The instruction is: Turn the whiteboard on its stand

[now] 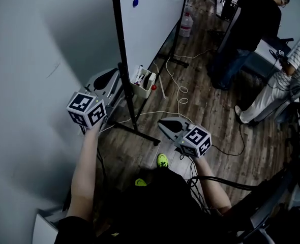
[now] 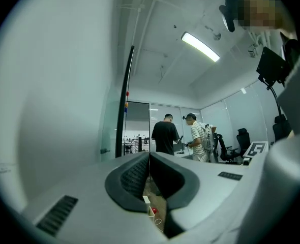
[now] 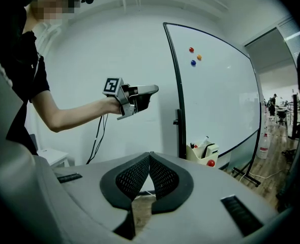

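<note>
The whiteboard (image 1: 152, 14) stands upright in a black frame on a floor stand (image 1: 138, 130). Its near side post (image 1: 123, 60) runs down just right of my left gripper (image 1: 114, 75). That gripper is raised near the post, shut, with nothing between its jaws. In the left gripper view the board's black edge (image 2: 123, 116) rises beyond the closed left gripper (image 2: 150, 154). My right gripper (image 1: 162, 122) hangs lower, over the floor right of the stand foot, also shut and empty. The right gripper view shows the board face (image 3: 216, 90), its post (image 3: 178, 100) and the left gripper (image 3: 142, 96) beside it.
A cream caddy of markers (image 1: 144, 81) with a red ball (image 1: 153, 87) sits at the board's foot. A white cable (image 1: 180, 93) snakes over the wood floor and a water bottle (image 1: 186, 25) stands behind. Two people (image 1: 254, 29) stand far right. A grey wall (image 1: 28, 60) closes the left.
</note>
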A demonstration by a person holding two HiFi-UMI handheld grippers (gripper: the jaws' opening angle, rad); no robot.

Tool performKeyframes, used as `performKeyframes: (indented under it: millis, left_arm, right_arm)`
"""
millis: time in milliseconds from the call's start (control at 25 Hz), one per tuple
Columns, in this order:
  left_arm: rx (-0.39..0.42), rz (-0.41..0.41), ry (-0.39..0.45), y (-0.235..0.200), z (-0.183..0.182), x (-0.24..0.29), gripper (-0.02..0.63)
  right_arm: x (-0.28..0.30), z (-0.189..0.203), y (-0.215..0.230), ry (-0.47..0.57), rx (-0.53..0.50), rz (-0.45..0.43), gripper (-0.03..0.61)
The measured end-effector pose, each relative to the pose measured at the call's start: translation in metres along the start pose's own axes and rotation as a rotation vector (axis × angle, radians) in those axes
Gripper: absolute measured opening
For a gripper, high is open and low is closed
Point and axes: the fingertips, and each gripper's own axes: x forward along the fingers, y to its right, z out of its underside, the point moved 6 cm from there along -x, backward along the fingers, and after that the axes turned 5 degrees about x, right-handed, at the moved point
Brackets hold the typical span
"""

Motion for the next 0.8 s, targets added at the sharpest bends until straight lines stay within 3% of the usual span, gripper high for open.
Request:
performKeyframes:
  millis: [360,600,800]
  left_arm:
    - [-0.024,0.076,0.022,0.049,0.003,-0.053,0.012]
    - [-0.062,0.079,0.031,0.079,0.018,-0.071,0.012]
    - [-0.083,0.057,0.037,0.114,0.013,-0.083,0.012]
  right_arm:
    - [-0.009,0.019,-0.063,0.003,0.018,0.038,0.005]
    - [-0.022,0.029,-0.069,0.01,0.009,0.055,0.005]
    - [-0.046,0.024,-0.076,0.021,-0.001,0.013,0.005]
